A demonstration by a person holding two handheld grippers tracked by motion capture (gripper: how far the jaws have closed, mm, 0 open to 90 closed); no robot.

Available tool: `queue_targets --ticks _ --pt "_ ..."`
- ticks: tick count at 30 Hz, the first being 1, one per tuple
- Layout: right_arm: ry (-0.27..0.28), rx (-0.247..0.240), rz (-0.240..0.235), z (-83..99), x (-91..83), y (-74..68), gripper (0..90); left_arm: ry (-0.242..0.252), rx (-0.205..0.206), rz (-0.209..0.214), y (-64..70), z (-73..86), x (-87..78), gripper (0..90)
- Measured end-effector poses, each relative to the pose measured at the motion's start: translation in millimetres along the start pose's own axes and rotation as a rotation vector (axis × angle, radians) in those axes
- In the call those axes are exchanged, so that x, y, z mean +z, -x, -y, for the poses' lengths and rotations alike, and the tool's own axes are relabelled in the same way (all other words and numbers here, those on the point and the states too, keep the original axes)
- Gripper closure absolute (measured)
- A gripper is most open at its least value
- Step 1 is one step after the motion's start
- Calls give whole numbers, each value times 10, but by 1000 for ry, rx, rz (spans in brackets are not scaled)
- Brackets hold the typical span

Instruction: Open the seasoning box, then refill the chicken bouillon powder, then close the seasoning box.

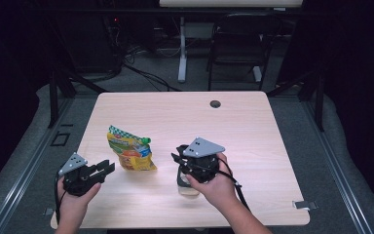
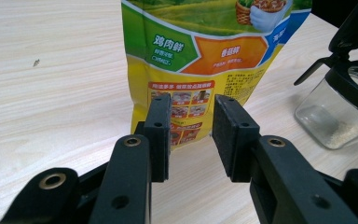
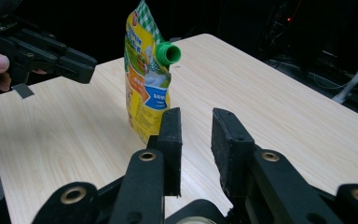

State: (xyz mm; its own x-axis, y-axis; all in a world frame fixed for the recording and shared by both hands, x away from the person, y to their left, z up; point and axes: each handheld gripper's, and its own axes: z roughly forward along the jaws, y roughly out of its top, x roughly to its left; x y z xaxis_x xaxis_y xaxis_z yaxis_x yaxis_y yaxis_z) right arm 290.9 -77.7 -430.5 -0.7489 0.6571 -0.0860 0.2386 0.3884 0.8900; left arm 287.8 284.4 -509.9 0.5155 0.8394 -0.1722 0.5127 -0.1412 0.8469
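The yellow spouted pouch (image 1: 131, 152) stood upright left of centre in the high view, and I judged it light, soft-walled and slick, best pinched by its lower edge or below the green cap (image 3: 168, 52). My left gripper (image 2: 192, 135) hung released, jaws parted just short of the pouch's base, while my right gripper (image 3: 196, 149) was also unclenched with nothing between its pads. Right of the pouch stood a glass jar (image 2: 328, 116) with a black flip lid, seemingly empty save a few crumbs.
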Motion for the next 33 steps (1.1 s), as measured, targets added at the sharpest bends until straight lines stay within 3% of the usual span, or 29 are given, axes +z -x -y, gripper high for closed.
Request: queue_targets --ticks 8,16,24,30,33 --pt "-8 2 -20 -101 117 -9 730 -8 -1 -6 -24 3 -7 676" --pt "-29 -26 -35 -248 286 -48 724 -5 -4 -6 -47 12 -3 695" --pt "-37 -5 -74 -360 461 -61 712 -7 -5 -9 -69 15 -7 692" --pt "-49 1 -105 -385 606 -54 672 -4 -12 -14 -91 15 -23 688" --pt "-34 4 -109 -396 671 -52 612 -6 -13 -14 -104 17 -16 686"
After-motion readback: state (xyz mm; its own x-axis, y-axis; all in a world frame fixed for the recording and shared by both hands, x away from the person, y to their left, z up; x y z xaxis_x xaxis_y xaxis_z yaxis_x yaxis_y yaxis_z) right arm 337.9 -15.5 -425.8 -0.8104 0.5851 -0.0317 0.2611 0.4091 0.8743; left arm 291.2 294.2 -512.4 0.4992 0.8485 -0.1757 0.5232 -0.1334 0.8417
